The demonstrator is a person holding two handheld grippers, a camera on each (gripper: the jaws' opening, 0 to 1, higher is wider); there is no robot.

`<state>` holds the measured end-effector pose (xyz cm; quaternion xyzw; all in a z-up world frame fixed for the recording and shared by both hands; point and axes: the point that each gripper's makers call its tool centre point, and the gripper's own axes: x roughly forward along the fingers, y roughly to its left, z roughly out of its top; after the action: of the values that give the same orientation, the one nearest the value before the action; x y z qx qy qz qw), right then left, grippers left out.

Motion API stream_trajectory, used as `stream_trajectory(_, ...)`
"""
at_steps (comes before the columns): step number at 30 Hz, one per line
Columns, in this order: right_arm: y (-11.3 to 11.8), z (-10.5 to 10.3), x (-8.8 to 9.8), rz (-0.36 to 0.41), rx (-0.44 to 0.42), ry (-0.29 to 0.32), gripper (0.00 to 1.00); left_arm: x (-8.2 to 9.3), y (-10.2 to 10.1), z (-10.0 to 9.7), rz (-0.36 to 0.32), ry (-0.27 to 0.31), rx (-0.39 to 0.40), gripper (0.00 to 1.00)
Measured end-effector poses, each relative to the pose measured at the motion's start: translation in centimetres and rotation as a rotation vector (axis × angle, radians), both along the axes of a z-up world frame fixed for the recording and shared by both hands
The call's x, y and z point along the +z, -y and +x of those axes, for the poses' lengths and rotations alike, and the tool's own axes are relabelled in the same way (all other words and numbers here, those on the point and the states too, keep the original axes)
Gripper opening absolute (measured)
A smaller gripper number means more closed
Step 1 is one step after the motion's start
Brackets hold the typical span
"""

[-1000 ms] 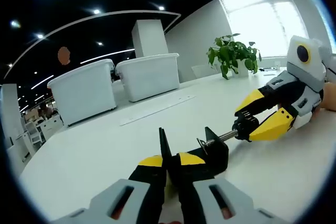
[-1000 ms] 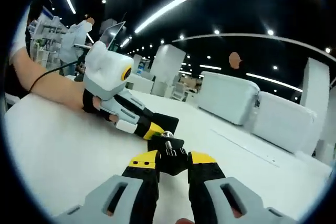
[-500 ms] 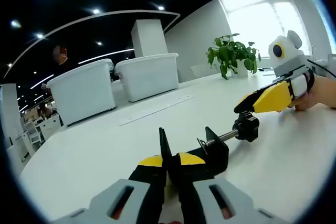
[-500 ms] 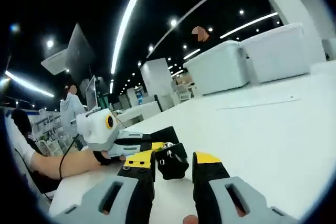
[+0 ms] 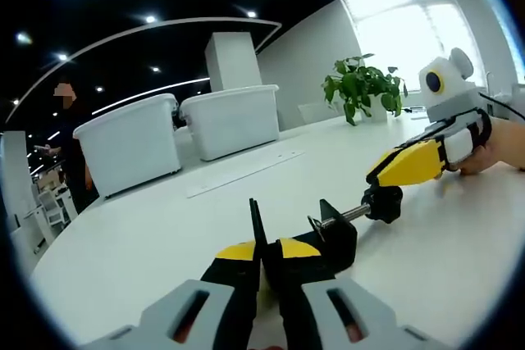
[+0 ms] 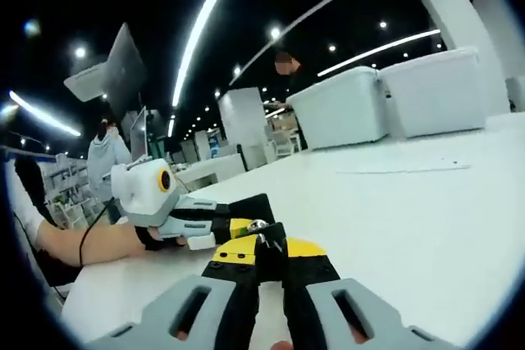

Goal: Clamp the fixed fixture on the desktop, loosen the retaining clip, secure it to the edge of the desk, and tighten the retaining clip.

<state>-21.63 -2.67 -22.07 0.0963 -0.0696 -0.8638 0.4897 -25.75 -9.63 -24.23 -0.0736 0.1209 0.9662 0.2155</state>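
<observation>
Left gripper view: your left gripper (image 5: 261, 253) pinches the fixture (image 5: 328, 239) on the desk (image 5: 148, 227); its screw runs rightward to the knob (image 5: 382, 202).

Right gripper view: your right gripper (image 6: 267, 253), jaws narrowed around that knob (image 6: 271, 243), looks along the screw axis.

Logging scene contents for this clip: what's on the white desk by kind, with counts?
White storage bins: 2
Black clamp fixture: 1
Potted plant: 1
Flat clear strip or ruler: 1
Total: 5
</observation>
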Motion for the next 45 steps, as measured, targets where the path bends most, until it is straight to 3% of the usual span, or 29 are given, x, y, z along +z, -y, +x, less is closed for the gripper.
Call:
stream_trajectory(2, 0.1, -0.1, 0.0, 0.008, -0.002, -0.016, 0.09, 0.0, 0.0, 0.0, 0.0, 0.0, 0.0, 0.08)
stream_trajectory(4, 0.0, -0.3, 0.3, 0.037, -0.002, -0.09, 0.09, 0.0, 0.0, -0.1, -0.001, 0.001, 0.001, 0.08)
stream_trajectory(9, -0.4, -0.8, 0.6, 0.061, -0.004, -0.143, 0.08, -0.1, 0.0, -0.1, -0.001, 0.001, 0.002, 0.08)
stream_trajectory(16, 0.2, -0.2, 1.0, 0.159, 0.038, -0.34, 0.09, -0.1, 0.2, -0.2, 0.0, 0.002, 0.012, 0.07)
stream_trajectory(18, 0.3, -0.1, 1.1, 0.211, 0.049, -0.424, 0.09, -0.1, 0.2, -0.1, 0.0, 0.001, 0.011, 0.07)
stream_trajectory(22, 0.4, 0.1, 0.9, 0.274, 0.059, -0.512, 0.09, 0.0, 0.2, -0.1, 0.005, -0.001, 0.008, 0.07)
stream_trajectory(28, 0.9, 0.6, 0.8, 0.424, 0.063, -0.709, 0.09, 0.1, 0.2, -0.1, 0.01, -0.002, 0.009, 0.07)
stream_trajectory(32, 1.2, 1.3, 0.8, 0.453, 0.053, -0.745, 0.09, 0.0, 0.2, -0.1, 0.01, 0.005, 0.014, 0.07)
stream_trajectory(34, 1.3, 1.4, 0.9, 0.438, 0.047, -0.729, 0.09, -0.1, 0.2, -0.1, 0.01, 0.007, 0.015, 0.07)
stream_trajectory(36, 1.2, 1.3, 0.9, 0.396, 0.039, -0.667, 0.09, -0.1, 0.2, -0.1, 0.009, 0.007, 0.017, 0.07)
stream_trajectory(37, 1.1, 1.2, 1.0, 0.364, 0.027, -0.609, 0.1, -0.1, 0.2, -0.1, 0.008, 0.008, 0.017, 0.07)
stream_trajectory(40, 0.8, 0.7, 1.1, 0.133, 0.007, -0.278, 0.16, -0.2, 0.1, 0.0, 0.002, 0.012, 0.01, 0.07)
stream_trajectory(41, 0.1, -0.1, 1.0, 0.144, 0.0, -0.228, 0.18, -0.2, 0.1, 0.0, 0.002, 0.012, 0.01, 0.07)
stream_trajectory(43, -0.3, -0.2, 1.5, 0.04, 0.004, -0.133, 0.19, -0.2, 0.1, 0.0, 0.002, 0.013, 0.011, 0.07)
stream_trajectory(45, -0.9, -0.8, 1.5, 0.02, -0.02, -0.094, 0.2, -0.2, 0.1, 0.0, 0.002, 0.013, 0.01, 0.07)
